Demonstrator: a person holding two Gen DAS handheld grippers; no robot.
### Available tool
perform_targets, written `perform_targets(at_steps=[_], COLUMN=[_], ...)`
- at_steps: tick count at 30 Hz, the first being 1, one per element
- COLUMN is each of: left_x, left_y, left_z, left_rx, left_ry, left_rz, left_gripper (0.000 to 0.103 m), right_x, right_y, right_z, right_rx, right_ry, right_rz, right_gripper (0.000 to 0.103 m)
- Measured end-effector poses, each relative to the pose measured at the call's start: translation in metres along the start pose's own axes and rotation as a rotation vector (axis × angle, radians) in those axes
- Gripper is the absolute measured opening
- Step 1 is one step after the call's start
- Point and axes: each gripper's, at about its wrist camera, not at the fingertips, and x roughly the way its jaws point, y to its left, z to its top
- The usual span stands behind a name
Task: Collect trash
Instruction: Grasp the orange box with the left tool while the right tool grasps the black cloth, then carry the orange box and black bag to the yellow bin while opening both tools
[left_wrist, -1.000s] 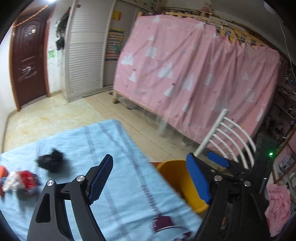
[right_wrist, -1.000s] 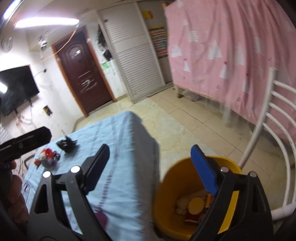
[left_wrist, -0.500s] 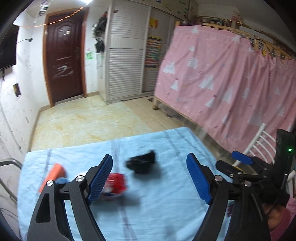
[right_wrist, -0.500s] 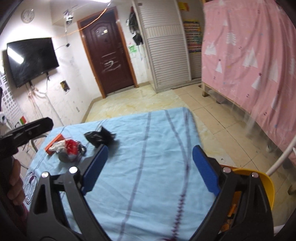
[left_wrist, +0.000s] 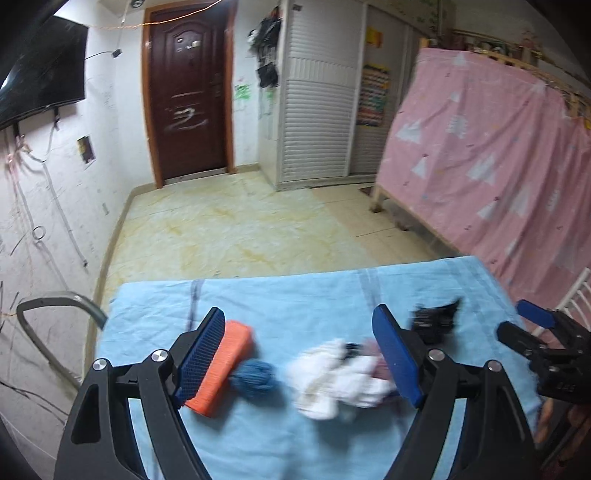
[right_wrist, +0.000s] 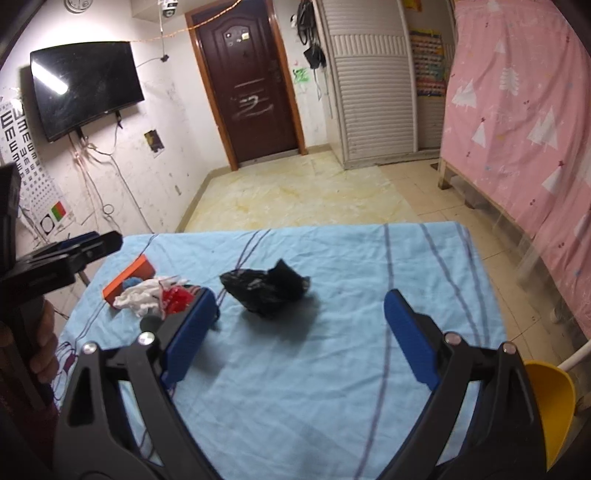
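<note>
Trash lies on the blue-clothed table; both grippers, left and right, hang wide open and empty above it. Reach underway; next, close on the black bag, then carry it to the yellow bin.

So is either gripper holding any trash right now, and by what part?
Nothing is held. The left gripper and right gripper both have open, empty jaws above the blue cloth.

Rows of "E" on eye chart
</note>
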Motion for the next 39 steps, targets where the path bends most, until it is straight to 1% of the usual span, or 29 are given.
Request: perform_targets(at_steps=[3,8,11,16,19,21,23,24,25,26,27,28,29,30,31,34,36,39], left_x=[0.018,0.045,0.060,0.074,0.082,0.087,0.088,0.088,0.088,0.087,0.086,0.085,0.084,0.083,0.082,0.079,0.073,0.051], left_y=[0.019,0.047,0.058,0.063,0.069,0.070,0.069,0.068,0.066,0.064,0.062,0.060,0.057,0.056,0.056,0.055,0.056,0.056], left_z=[0.002,0.000,-0.003,-0.009,-0.011,-0.014,-0.015,-0.016,-0.016,-0.017,-0.019,-0.020,-0.021,-0.021,-0.021,-0.020,-0.020,-0.019], left_rx=[-0.025,-0.087,-0.118,-0.111,-0.114,-0.109,-0.096,-0.085,-0.075,-0.068,-0.055,-0.041,-0.034,-0.033,-0.033,-0.045,-0.054,-0.086], left_ry=[0.036,0.088,0.117,0.159,0.181,0.197,0.194,0.192,0.188,0.183,0.176,0.166,0.162,0.159,0.158,0.152,0.143,0.107], left_rz=[0.031,0.053,0.055,0.063,0.067,0.068,0.087,0.096,0.100,0.106,0.119,0.133,0.139,0.145,0.152,0.166,0.173,0.151], left_gripper=[0.073,0.073,0.073,0.073,0.072,0.063,0.052,0.050,0.045,0.038,0.033,0.025,0.019,0.016,0.014,0.014,0.014,0.014], right_x=[0.015,0.044,0.061,0.087,0.097,0.100,0.102,0.102,0.102,0.102,0.102,0.102,0.102,0.101,0.101,0.100,0.093,0.072], right_y=[0.004,0.010,0.014,0.028,0.029,0.029,0.028,0.027,0.027,0.028,0.026,0.026,0.025,0.026,0.025,0.025,0.024,0.025], right_z=[0.003,0.009,0.010,0.010,0.009,0.009,0.010,0.010,0.011,0.010,0.011,0.011,0.011,0.011,0.011,0.011,0.011,0.011], right_rx=[0.009,0.043,0.038,0.002,-0.009,-0.012,-0.004,-0.001,-0.001,-0.007,-0.010,-0.014,-0.015,-0.016,-0.016,-0.012,0.000,0.003], right_ry=[0.027,0.070,0.099,0.155,0.181,0.185,0.187,0.187,0.187,0.188,0.189,0.188,0.182,0.180,0.179,0.168,0.151,0.109], right_rz=[0.023,0.077,0.083,0.078,0.062,0.064,0.066,0.067,0.067,0.060,0.055,0.043,0.032,0.033,0.031,0.033,0.041,0.062], right_gripper=[0.089,0.089,0.089,0.089,0.089,0.090,0.090,0.091,0.091,0.090,0.089,0.078,0.072,0.063,0.055,0.046,0.045,0.044])
